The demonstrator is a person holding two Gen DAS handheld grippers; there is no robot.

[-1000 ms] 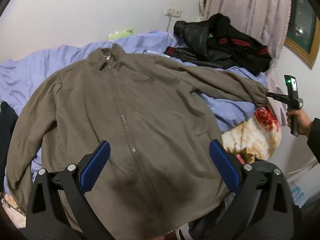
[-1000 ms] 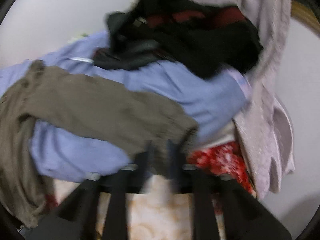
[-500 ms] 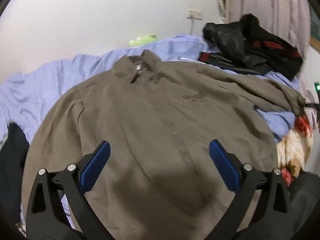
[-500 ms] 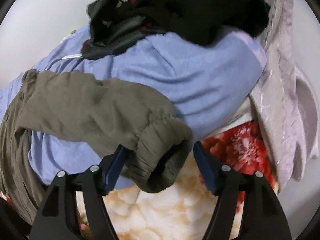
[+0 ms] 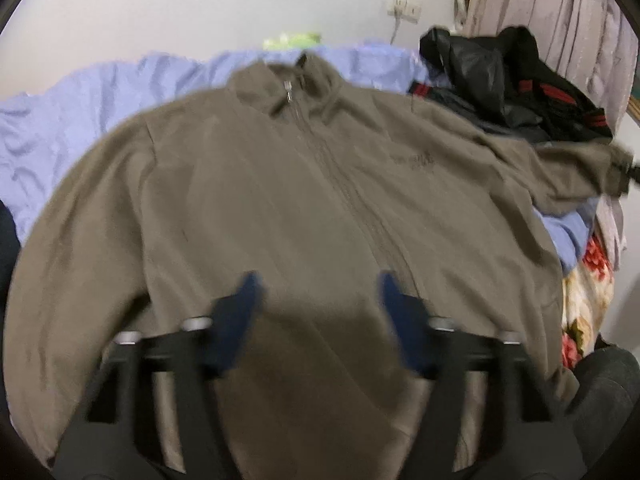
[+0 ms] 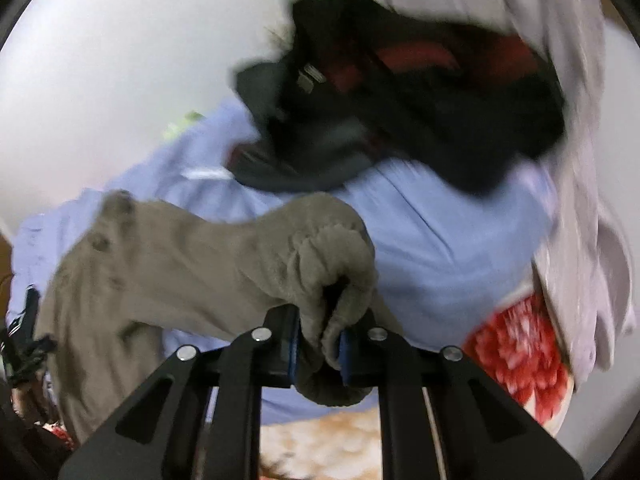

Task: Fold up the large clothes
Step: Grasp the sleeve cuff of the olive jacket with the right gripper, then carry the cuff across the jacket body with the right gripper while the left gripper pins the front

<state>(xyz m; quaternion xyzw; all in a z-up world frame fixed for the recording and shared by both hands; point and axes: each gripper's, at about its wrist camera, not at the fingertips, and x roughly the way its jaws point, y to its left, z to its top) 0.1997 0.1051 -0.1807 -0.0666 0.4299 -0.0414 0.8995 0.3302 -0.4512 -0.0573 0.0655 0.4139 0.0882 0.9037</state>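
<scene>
1. Right wrist view: the right claw point(image 6: 318, 346) is seen pressed together on the cuff point(image 6: 332, 276) of the olive jacket's sleeve, the bunched fabric pinched between the blue pads.
2. From that claw the sleeve point(image 6: 192, 248) runs away to the left, its long axis leading back toward the jacket body; a fold inward would therefore be carried leftward, across the blue sheet point(image 6: 440, 240).
3. Left wrist view: the jacket point(image 5: 280, 200) is laid front-up on the bed, collar far, hem near, with the zipper point(image 5: 344, 196) running roughly along the view's depth.
4. The left claw point(image 5: 316, 292) is held spread above the lower front panel, nothing being gripped; the picture is blurred.
5. The held cuff point(image 5: 612, 168) is seen at the far right edge, well apart from the left claw, so the right claw is judged the nearer one for this sleeve.
6. A black garment point(image 5: 516, 80) lies just beyond the sleeve.
</scene>
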